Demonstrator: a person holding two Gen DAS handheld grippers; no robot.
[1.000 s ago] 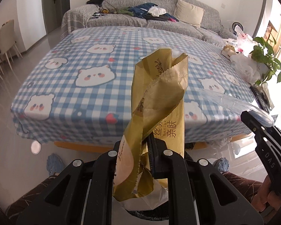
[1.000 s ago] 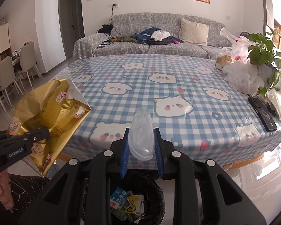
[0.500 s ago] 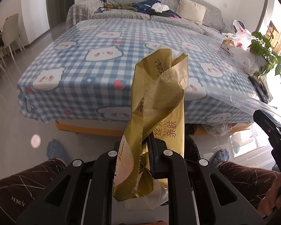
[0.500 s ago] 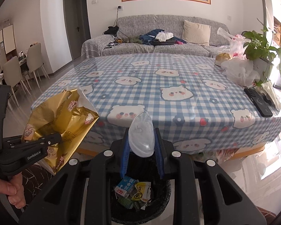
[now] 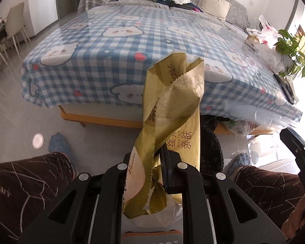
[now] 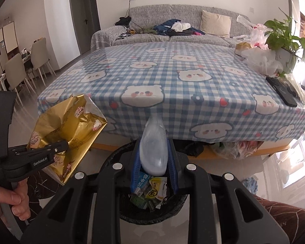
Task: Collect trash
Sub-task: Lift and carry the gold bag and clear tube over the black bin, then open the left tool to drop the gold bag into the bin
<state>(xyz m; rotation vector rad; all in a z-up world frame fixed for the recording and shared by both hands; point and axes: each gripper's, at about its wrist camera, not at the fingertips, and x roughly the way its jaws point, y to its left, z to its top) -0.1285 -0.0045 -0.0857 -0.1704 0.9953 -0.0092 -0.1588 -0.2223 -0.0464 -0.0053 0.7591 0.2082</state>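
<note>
My left gripper [image 5: 154,162] is shut on a crumpled gold wrapper [image 5: 170,109], which stands upright from the jaws; it also shows in the right wrist view [image 6: 69,134], held left of the bin. My right gripper [image 6: 153,158] is shut on a clear plastic piece [image 6: 153,144] and holds it directly over a black-lined trash bin [image 6: 132,217] on the floor. Several packets lie inside the bin [image 6: 150,189]. In the left wrist view the bin [image 5: 211,142] is partly hidden behind the wrapper.
A table with a blue checked bear tablecloth [image 6: 172,77] stands just beyond the bin. A plant [image 6: 284,38], white bags [image 6: 260,59] and a remote [image 6: 280,90] sit at its right edge. The person's knees [image 5: 26,187] flank the bin. Chairs [image 6: 18,71] stand far left.
Both grippers have pulled back from the table and dropped lower toward the floor. The bin now sits under the right gripper. Both still hold their trash.
</note>
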